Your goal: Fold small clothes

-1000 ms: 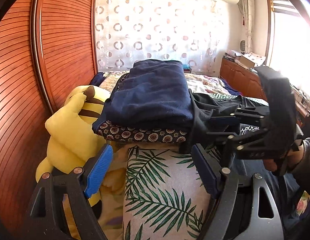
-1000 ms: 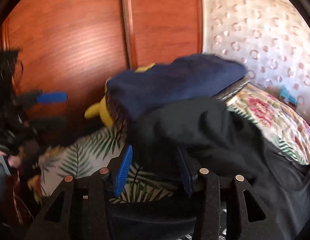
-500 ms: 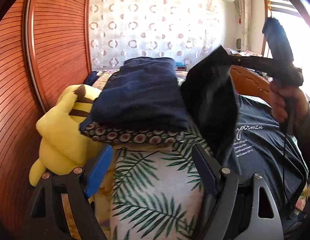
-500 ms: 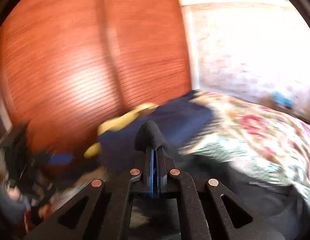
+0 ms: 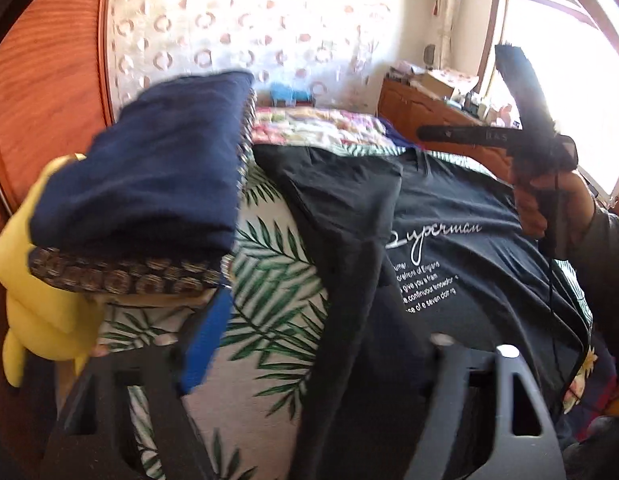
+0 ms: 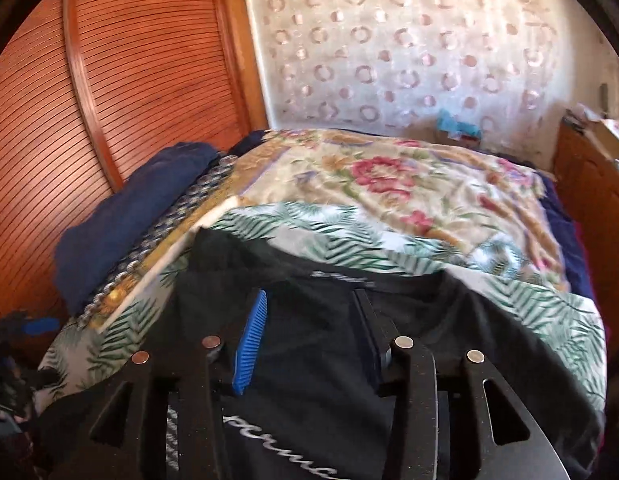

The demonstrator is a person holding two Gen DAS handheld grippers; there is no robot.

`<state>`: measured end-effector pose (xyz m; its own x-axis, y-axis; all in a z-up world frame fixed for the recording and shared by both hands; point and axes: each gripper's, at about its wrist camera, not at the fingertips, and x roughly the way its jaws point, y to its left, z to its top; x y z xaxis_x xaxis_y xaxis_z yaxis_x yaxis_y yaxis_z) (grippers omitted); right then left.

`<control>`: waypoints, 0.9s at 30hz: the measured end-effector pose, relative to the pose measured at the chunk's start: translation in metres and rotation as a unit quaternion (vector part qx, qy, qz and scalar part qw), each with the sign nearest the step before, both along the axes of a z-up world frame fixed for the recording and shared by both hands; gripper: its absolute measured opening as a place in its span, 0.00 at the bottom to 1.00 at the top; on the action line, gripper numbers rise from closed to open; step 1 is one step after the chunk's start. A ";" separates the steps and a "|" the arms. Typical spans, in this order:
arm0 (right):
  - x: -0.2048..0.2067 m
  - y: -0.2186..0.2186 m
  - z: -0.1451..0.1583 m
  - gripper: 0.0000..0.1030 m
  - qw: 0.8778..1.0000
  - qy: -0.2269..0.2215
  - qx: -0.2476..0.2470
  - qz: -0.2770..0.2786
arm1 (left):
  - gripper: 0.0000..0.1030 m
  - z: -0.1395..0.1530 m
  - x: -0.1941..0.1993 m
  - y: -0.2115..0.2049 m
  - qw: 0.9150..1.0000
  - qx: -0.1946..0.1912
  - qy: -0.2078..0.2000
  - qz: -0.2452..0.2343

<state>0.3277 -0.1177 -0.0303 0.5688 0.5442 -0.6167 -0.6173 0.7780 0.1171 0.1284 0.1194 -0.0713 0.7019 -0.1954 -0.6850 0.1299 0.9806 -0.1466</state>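
Note:
A black T-shirt with white "Superman" lettering lies on the palm-leaf bedcover; its left sleeve is folded in over the body. It also shows in the right wrist view. My left gripper is open at the shirt's left edge, with dark cloth over its right finger. My right gripper is open and empty just above the shirt's upper part. In the left wrist view it shows as a dark tool held in a hand.
A folded navy garment lies on a patterned cushion at the left, beside a yellow plush toy. Wooden slatted wardrobe doors stand on the left. A floral quilt covers the far bed. A wooden cabinet stands at the right.
My right gripper, shut on the shirt's sleeve and lifting it half a second ago, has let it go and opened. The sleeve now lies folded over the shirt. My left gripper moved right.

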 end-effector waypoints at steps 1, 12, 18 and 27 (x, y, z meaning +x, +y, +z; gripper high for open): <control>0.008 0.003 0.006 0.43 1.000 0.005 0.001 0.012 | 0.62 -0.003 0.003 -0.003 1.000 -0.001 0.006 -0.005; 0.055 0.081 -0.043 0.43 0.993 0.067 -0.011 0.099 | 0.46 -0.027 -0.001 0.005 0.999 0.017 0.045 0.020; 0.081 0.090 -0.059 0.27 0.995 0.061 -0.038 0.070 | 0.46 -0.031 -0.009 0.012 0.998 0.018 0.043 0.029; 0.051 -0.008 -0.021 0.04 0.998 -0.008 0.037 0.046 | 0.46 -0.031 -0.011 0.004 0.998 0.030 0.036 0.038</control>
<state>0.3792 -0.1259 -0.0515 0.5232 0.6380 -0.5649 -0.6879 0.7075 0.1620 0.1172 0.1238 -0.1022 0.6617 -0.1004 -0.7430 0.0455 0.9945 -0.0939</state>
